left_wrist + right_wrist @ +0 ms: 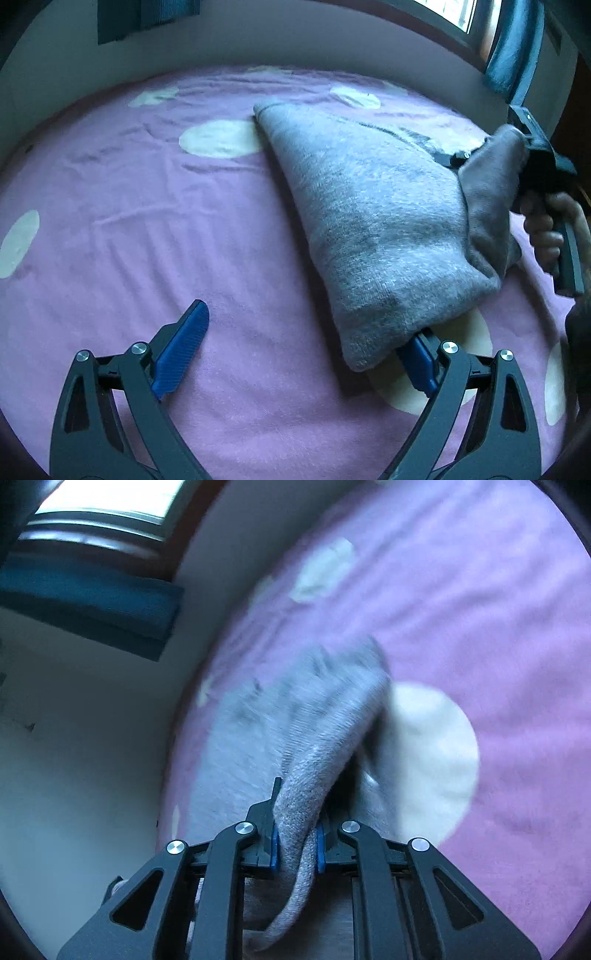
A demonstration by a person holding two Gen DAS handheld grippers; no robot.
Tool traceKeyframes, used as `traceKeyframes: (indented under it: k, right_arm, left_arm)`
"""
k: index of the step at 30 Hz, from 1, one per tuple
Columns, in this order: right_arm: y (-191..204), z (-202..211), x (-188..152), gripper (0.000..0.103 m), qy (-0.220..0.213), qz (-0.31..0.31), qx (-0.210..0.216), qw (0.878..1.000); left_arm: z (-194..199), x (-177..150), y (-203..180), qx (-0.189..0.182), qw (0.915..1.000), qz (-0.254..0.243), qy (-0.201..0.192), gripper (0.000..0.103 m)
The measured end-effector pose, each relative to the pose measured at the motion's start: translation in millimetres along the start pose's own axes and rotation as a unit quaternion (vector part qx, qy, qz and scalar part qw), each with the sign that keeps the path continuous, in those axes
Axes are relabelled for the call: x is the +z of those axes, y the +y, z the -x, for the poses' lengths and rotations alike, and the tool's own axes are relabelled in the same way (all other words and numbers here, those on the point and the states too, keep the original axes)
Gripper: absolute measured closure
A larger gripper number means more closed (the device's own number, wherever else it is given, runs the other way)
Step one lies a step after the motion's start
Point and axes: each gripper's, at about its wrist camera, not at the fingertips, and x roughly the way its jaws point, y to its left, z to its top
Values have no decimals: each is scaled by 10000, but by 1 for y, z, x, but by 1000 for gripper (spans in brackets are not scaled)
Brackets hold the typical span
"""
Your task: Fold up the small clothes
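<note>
A: How is the right gripper (295, 843) set?

B: Its blue pads (274, 849) are pinched on a gathered edge of the grey garment (255, 738). The cloth is drawn up between them, and a tail is left hanging below the jaws. In the left wrist view the same corner is seen lifted above the rest, with a hand (550, 229) wrapped round the handle.

A: And the left gripper (295, 354)?

B: It is held wide apart and nothing is clamped. One pad (181, 350) is laid bare over the sheet; the other finger (419, 363) is tucked under the garment's near corner, which is draped over it.

A: Where is the garment found?

B: It is spread on the purple sheet (147, 221) with pale dots, running from the near corner away toward the wall. Its right side is raised by the pinch; the rest is laid flat.

A: Which step is judged to be in hand?

B: A fold is being started: one edge is taken and lifted, while the near corner is not yet gripped.

A: What is called for next?

B: The left jaws probably need to be shut on the near corner, so both ends of that side are held. Then the edge can be carried across in one level sweep. The cloth looks soft, so sagging and a skewed fold are to be expected if only one end is lifted.
</note>
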Motion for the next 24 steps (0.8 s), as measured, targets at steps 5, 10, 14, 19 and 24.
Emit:
traceKeyframes:
  k: [5, 10, 14, 19, 24]
  right_arm:
    - [-5, 34, -13, 41, -149, -345, 326, 9988]
    - [-7, 61, -45, 40, 42, -323, 328, 9989]
    - [-16, 70, -74, 40, 122, -405, 314, 9986]
    - [-7, 63, -83, 40, 342, -232, 492, 9979]
    - [2, 45, -65, 40, 321, -188, 530, 9979]
  left_arm:
    - [-3, 1, 0, 29, 10000, -5, 39, 9]
    - [-6, 2, 0, 46, 10000, -25, 67, 8]
    - [-7, 2, 1, 8, 10000, -4, 67, 8]
    - [-7, 2, 0, 24, 10000, -30, 87, 7]
    - [-6, 1, 0, 27, 10000, -30, 84, 7]
